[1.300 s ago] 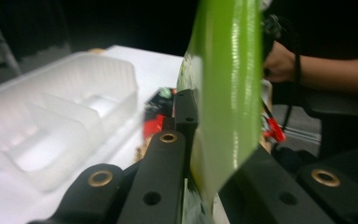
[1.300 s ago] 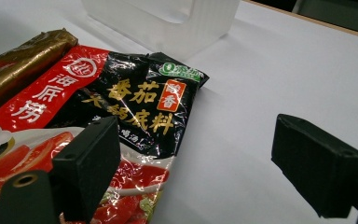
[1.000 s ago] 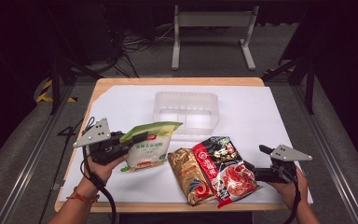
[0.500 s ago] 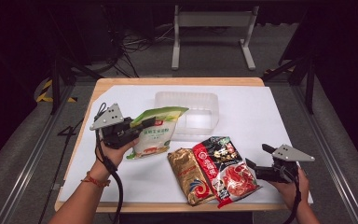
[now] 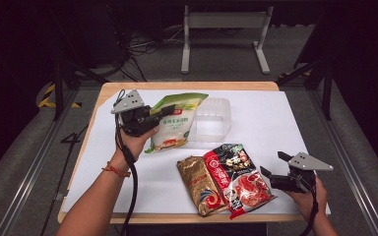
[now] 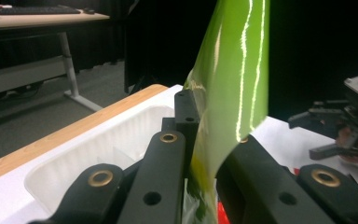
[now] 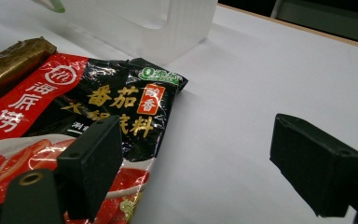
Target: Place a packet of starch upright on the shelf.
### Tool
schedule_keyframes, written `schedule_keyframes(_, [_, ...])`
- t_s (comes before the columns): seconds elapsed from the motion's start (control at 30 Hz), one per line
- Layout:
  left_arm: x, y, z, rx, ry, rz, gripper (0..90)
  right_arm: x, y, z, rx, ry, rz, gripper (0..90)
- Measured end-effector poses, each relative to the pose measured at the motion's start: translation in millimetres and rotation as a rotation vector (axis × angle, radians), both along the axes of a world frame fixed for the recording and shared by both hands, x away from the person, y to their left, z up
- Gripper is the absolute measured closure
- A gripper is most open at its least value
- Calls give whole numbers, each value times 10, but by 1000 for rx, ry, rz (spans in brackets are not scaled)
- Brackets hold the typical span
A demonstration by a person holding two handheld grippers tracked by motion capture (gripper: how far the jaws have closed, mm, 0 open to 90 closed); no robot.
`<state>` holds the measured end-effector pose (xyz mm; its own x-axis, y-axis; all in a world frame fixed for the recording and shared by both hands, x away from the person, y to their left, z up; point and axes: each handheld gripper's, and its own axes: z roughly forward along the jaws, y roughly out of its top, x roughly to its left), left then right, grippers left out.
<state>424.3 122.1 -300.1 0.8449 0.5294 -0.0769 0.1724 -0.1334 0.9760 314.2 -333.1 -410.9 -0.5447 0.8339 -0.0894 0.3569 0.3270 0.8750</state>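
High view: green packet (image 5: 174, 123) clamped in left gripper (image 5: 163, 112), above the tray (image 5: 216, 120).

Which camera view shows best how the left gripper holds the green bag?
The left gripper view: the left gripper has both jaws shut on the green bag edge. The high view shows the whole bag lifted beside the clear tray. The right gripper view catches a green corner.

Red-black packet (image 5: 237, 178) overlaps gold packet (image 5: 200, 184) on white table sheet (image 5: 266, 123)

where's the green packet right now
In the high view the green packet hangs clamped in the left gripper, lifted at the clear plastic tray's left edge.
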Motion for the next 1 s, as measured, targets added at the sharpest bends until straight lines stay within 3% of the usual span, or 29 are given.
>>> schedule_keyframes(0.57, [487, -285, 92, 23, 16, 74, 899, -5, -13, -13, -9, 5, 4, 171])
schedule_keyframes(0.8, [455, -252, 156, -21, 4, 58, 899, -6, -28, -22, -8, 9, 2, 171])
schedule_keyframes(0.97, [443, -202, 228, -40, -14, 86, 899, 1, -20, -33, -19, 12, 2, 172])
schedule_keyframes(1.0, [449, -209, 237, -27, -22, 103, 899, -2, -13, -33, -22, 13, 2, 172])
